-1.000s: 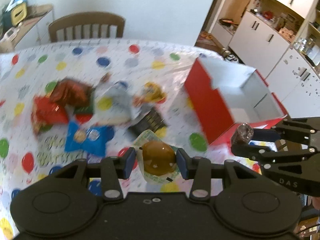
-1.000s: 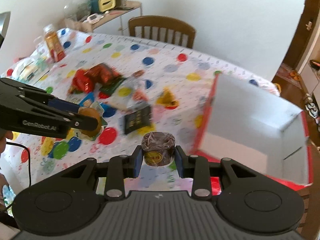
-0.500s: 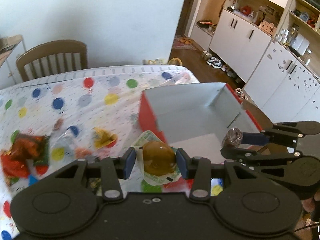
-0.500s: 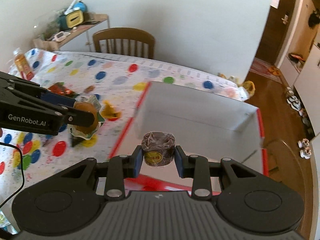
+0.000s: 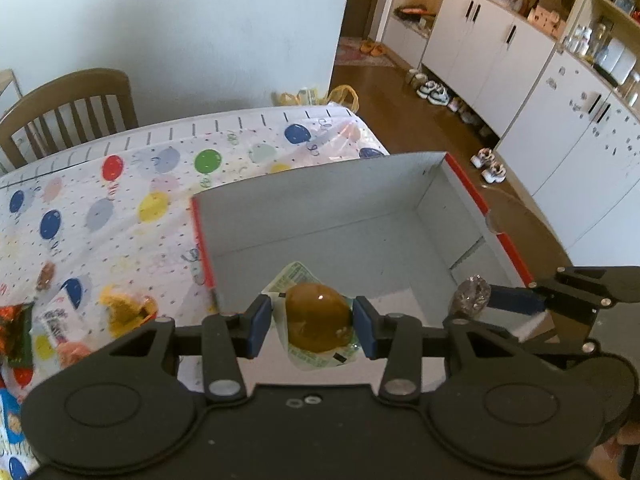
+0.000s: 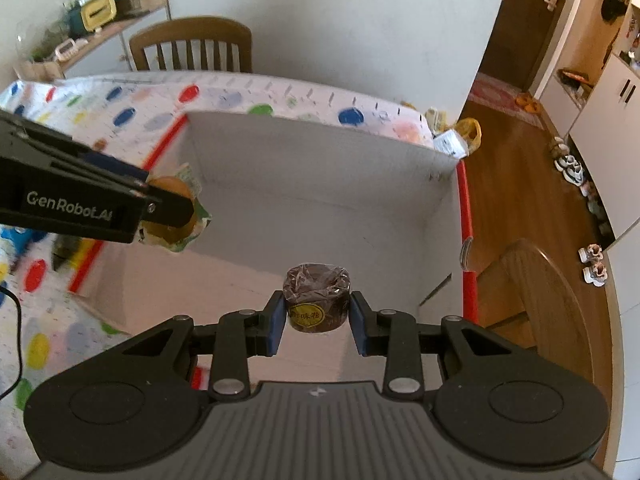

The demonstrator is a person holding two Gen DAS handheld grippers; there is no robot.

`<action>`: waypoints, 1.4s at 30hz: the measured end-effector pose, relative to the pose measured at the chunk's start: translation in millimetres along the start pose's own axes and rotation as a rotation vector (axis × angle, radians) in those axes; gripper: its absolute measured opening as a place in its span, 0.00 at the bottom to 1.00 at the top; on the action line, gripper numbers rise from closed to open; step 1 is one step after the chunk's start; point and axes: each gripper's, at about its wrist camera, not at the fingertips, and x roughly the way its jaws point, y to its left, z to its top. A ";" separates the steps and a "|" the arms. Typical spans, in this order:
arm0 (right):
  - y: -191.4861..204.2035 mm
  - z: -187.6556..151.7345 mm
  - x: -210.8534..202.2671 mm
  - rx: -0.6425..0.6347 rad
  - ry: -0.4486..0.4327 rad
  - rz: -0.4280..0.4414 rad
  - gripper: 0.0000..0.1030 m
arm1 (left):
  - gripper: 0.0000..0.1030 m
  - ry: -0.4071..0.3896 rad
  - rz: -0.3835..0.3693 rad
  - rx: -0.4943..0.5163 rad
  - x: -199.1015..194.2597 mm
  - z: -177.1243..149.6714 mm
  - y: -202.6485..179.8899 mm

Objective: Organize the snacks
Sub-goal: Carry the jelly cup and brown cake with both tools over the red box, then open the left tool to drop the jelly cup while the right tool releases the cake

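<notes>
Snacks hang over the empty red box [image 6: 464, 200]: left tool [image 5: 313, 322] pinching a jelly cup [image 5: 318, 317], right tool [image 6: 316, 314] pinching a wrapped cake roll [image 6: 316, 298]; best lowered near the floor before letting go.

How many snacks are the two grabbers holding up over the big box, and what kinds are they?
Brown jelly cup in a green-printed wrapper, held in the left gripper: 1
Dark brown wrapped roll cake with a yellow label, held in the right gripper: 1
Total held over the box: 2
</notes>
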 end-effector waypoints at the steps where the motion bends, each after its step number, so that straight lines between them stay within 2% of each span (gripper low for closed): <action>1: -2.2 0.3 6.1 -0.005 0.008 -0.002 0.32 | 0.42 0.006 0.006 0.008 5.7 2.3 -4.1; 9: -10.1 5.1 44.3 -0.015 0.093 0.044 0.32 | 0.42 0.066 0.057 0.044 53.3 12.6 -21.7; 19: -20.0 2.4 67.1 -0.010 0.152 0.072 0.32 | 0.42 0.179 0.093 0.018 101.4 7.2 -24.7; 29: -26.8 0.2 74.3 -0.008 0.163 0.095 0.33 | 0.42 0.253 0.105 -0.003 125.7 -1.0 -25.6; 31: -28.2 0.3 74.7 -0.005 0.158 0.089 0.38 | 0.42 0.249 0.112 -0.007 127.0 -0.3 -24.2; 35: -31.6 2.2 73.2 0.006 0.148 0.095 0.40 | 0.45 0.250 0.119 -0.002 127.7 1.0 -23.4; 36: -32.2 2.0 72.2 0.005 0.144 0.096 0.43 | 0.48 0.248 0.124 0.001 127.0 1.1 -23.9; 38: -32.2 2.6 70.4 0.000 0.138 0.093 0.53 | 0.63 0.233 0.141 0.003 124.7 2.5 -25.0; 39: -32.3 2.4 69.1 -0.004 0.132 0.091 0.55 | 0.77 0.224 0.144 0.002 122.8 3.1 -26.2; 42: -33.0 2.2 64.2 -0.007 0.120 0.095 0.55 | 0.79 0.198 0.145 0.018 115.9 3.0 -30.3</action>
